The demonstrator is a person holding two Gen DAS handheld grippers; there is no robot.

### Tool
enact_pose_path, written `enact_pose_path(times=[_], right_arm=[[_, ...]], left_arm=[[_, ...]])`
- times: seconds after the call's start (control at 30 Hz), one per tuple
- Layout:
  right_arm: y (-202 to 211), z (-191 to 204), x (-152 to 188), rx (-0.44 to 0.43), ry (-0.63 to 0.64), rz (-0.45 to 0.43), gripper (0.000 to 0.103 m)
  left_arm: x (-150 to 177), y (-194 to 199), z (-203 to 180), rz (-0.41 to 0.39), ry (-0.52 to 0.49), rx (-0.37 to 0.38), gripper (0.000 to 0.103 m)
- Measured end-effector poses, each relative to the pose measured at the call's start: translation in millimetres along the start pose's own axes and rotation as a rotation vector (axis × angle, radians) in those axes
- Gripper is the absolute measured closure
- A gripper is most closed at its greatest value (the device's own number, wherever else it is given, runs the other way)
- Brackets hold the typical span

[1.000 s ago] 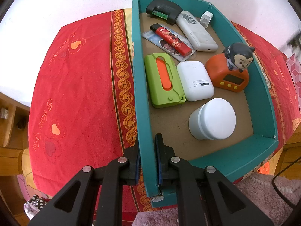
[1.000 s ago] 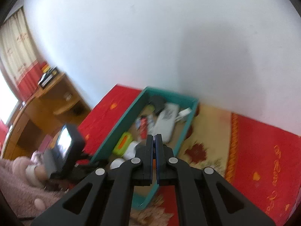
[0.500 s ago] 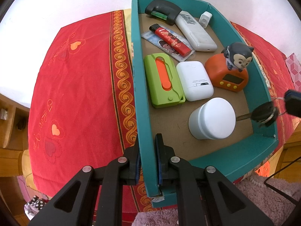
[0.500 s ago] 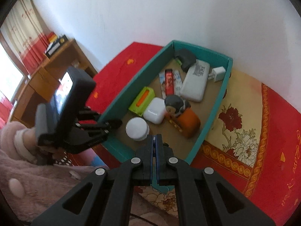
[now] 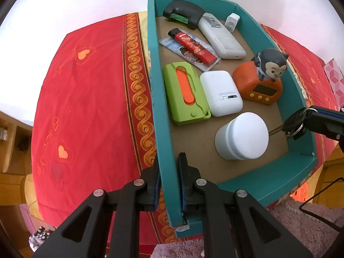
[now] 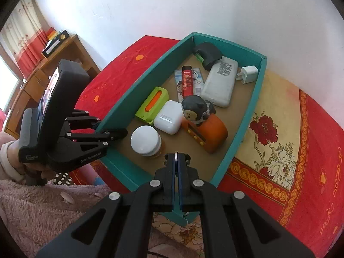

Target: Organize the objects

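Observation:
A teal cardboard box (image 5: 159, 107) lies on the red cloth. My left gripper (image 5: 168, 165) is shut on its left wall near the front corner, one pad inside and one outside; it also shows in the right wrist view (image 6: 107, 129). My right gripper (image 6: 176, 157) is shut on a bunch of keys (image 5: 292, 123) and hangs over the box's right wall, with the key blade pointing at the white jar (image 5: 241, 138). Of the keys, only the ring (image 6: 176, 153) shows in the right wrist view.
Inside the box lie a green-and-orange case (image 5: 185, 92), a white case (image 5: 221, 93), an orange clock with a monkey figure (image 5: 258, 86), a red lighter (image 5: 192, 48), a white power bank (image 5: 221, 36) and a charger plug (image 5: 232, 21). Wooden furniture (image 6: 53, 53) stands at the left.
My right gripper has come down with the keys from high above to the box's right wall beside the white jar. The left gripper has kept its hold on the box wall.

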State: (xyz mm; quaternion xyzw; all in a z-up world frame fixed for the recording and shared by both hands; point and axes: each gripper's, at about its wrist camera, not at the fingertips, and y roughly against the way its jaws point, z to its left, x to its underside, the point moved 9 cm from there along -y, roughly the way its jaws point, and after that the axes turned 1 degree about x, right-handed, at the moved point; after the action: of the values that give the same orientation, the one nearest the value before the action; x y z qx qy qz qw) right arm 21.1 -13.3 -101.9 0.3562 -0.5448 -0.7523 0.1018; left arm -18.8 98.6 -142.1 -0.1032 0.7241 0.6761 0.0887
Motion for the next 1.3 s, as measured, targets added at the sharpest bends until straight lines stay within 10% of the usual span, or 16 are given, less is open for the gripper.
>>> enact_pose_path(times=[0.17, 0.27, 0.37, 1.3], right_arm=[[-0.5, 3.6, -0.4, 0.010, -0.015, 0.002, 0.100], [-3.0, 2.9, 1.6, 0.021, -0.058, 0.010, 0.068], [-4.5, -0.3, 5.0, 0.044, -0.103, 0.005, 0.056], [45.5, -25.1, 17.0, 0.076, -0.194, -0.156, 0.019]], left_arm=[[-2.7, 0.7, 1.5, 0.001, -0.016, 0.019, 0.088], [-4.3, 2.3, 3.4, 0.003, -0.026, 0.047, 0.086], [-4.0, 4.8, 5.5, 0.003, -0.043, 0.075, 0.082], [-18.1, 80.1, -24.2, -0.210, 0.049, -0.029, 0.025]])
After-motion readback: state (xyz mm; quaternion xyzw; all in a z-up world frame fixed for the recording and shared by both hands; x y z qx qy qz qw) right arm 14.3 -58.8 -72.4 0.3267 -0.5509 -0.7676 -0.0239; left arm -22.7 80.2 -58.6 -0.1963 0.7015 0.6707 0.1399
